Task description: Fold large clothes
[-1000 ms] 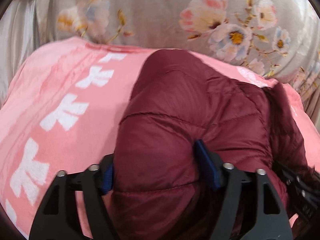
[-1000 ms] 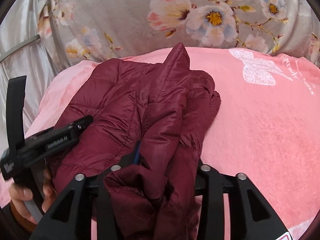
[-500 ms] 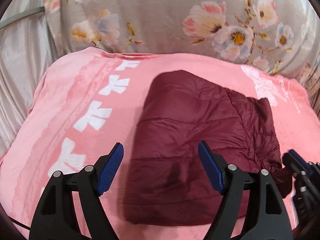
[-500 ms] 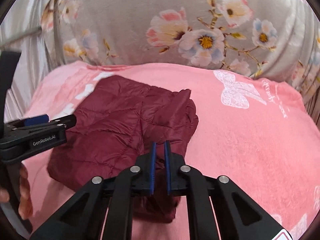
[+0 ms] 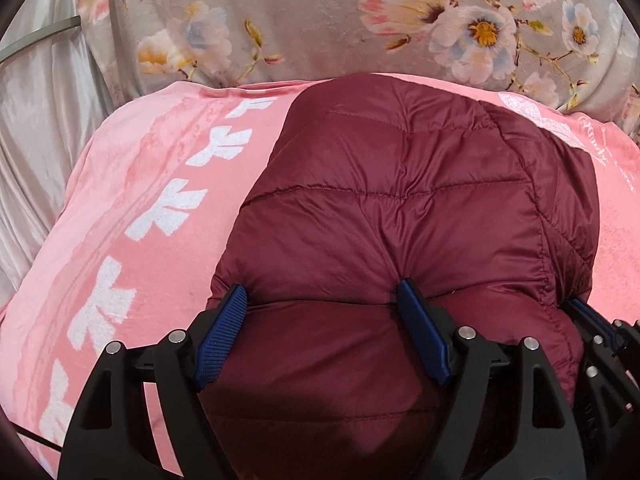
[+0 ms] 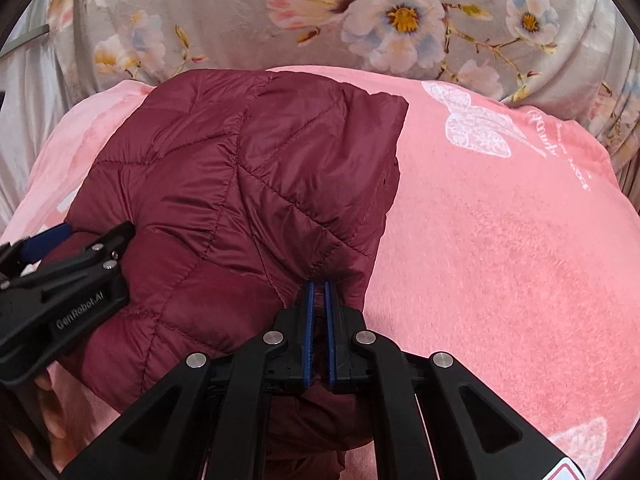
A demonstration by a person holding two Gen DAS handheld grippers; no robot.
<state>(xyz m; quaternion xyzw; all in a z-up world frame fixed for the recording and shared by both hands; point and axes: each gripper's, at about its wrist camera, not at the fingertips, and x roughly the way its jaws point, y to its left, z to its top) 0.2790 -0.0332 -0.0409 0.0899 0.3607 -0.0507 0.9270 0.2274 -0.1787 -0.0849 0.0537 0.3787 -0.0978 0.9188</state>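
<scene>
A folded maroon quilted jacket is seen lying on a pink blanket printed with white motifs, with grey floral fabric behind it. The near edge of the jacket is straddled by the left gripper, whose jaws are spread wide; a puffy fold is bulged up between the blue pads, which appear to be pressed against its sides, so the bundle seems to be clasped across its width. In the right wrist view, the right gripper is seen at the jacket's near right corner with its jaws brought almost fully together; a thin fold of maroon fabric appears to be pinched between the narrow gap of its pads, though the exact amount caught cannot be told. The left gripper's black body is also seen at the left of that view, lying against the jacket's left side
</scene>
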